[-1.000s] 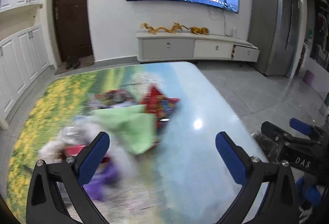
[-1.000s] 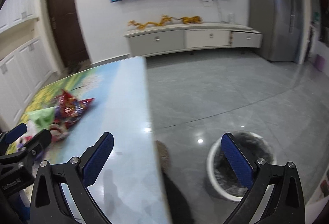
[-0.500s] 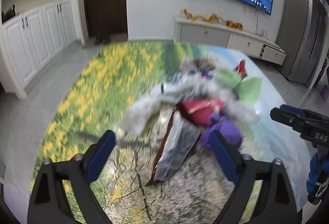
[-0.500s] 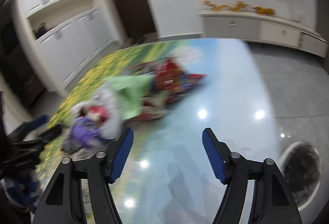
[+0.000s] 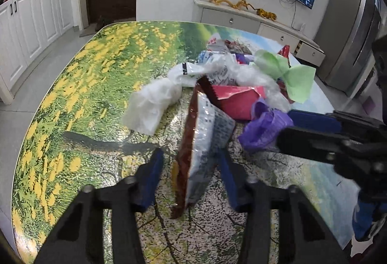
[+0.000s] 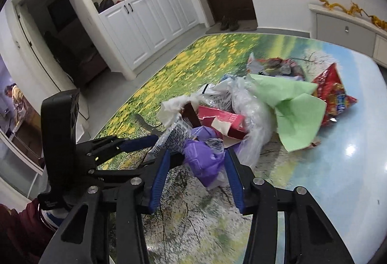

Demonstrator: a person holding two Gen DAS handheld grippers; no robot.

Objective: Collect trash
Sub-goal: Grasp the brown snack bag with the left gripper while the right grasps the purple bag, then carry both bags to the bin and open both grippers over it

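Observation:
A pile of trash lies on the flower-print table (image 5: 79, 85). My left gripper (image 5: 191, 167) is open, its blue fingers on either side of a brown-and-white snack bag (image 5: 200, 147) that stands on edge. My right gripper (image 6: 197, 167) is open around a crumpled purple plastic bag (image 6: 205, 160), also seen in the left wrist view (image 5: 263, 128). Behind lie a red box (image 6: 222, 118), clear plastic bags (image 5: 154, 99), green paper (image 6: 292, 109) and a red snack bag (image 6: 331, 94).
The right gripper's arm (image 5: 338, 138) crosses the right side of the left wrist view. The left gripper body (image 6: 96, 155) shows at the left of the right wrist view. White cabinets (image 6: 150, 14) and a TV stand (image 5: 254, 19) stand beyond the table.
Both grippers swung toward the trash pile and came in close. Both narrowed, the left around the brown-and-white snack bag, the right around the purple bag.

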